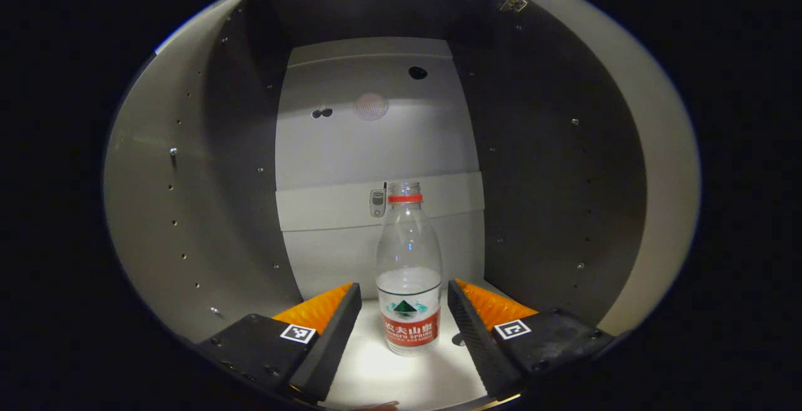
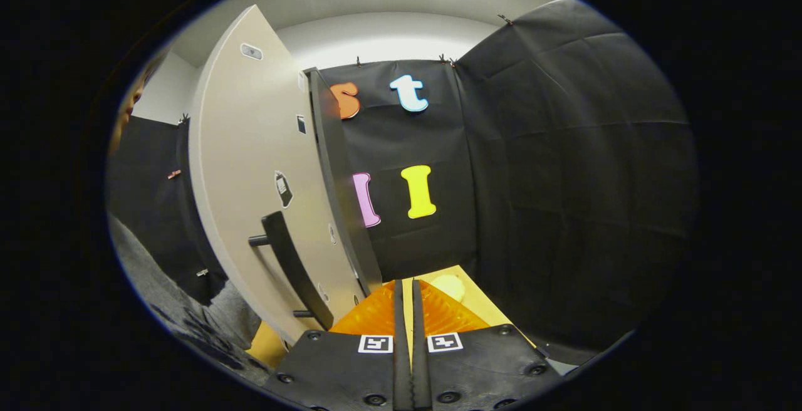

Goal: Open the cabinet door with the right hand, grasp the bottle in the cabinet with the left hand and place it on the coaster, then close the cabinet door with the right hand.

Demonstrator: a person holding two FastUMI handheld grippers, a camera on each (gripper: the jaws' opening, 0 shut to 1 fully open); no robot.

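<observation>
In the left gripper view I look into the cabinet (image 1: 207, 210). A clear plastic bottle (image 1: 408, 286) with a red neck ring and a red label stands upright on the cabinet's white floor. My left gripper (image 1: 404, 287) is open, with one finger on each side of the bottle's lower body; small gaps show on both sides. In the right gripper view the beige cabinet door (image 2: 250, 179) stands swung open at left, its dark bar handle (image 2: 294, 270) facing me. My right gripper (image 2: 406, 284) is shut on nothing, to the right of the door edge. A pale round coaster (image 2: 450, 286) lies on the wooden table just beyond its fingertips.
The cabinet's grey side walls (image 1: 551, 198) close in on both sides of the left gripper. Black cloth walls (image 2: 564, 179) surround the wooden tabletop (image 2: 476, 311). A person's grey sleeve (image 2: 182, 311) shows at the lower left, beside the open door.
</observation>
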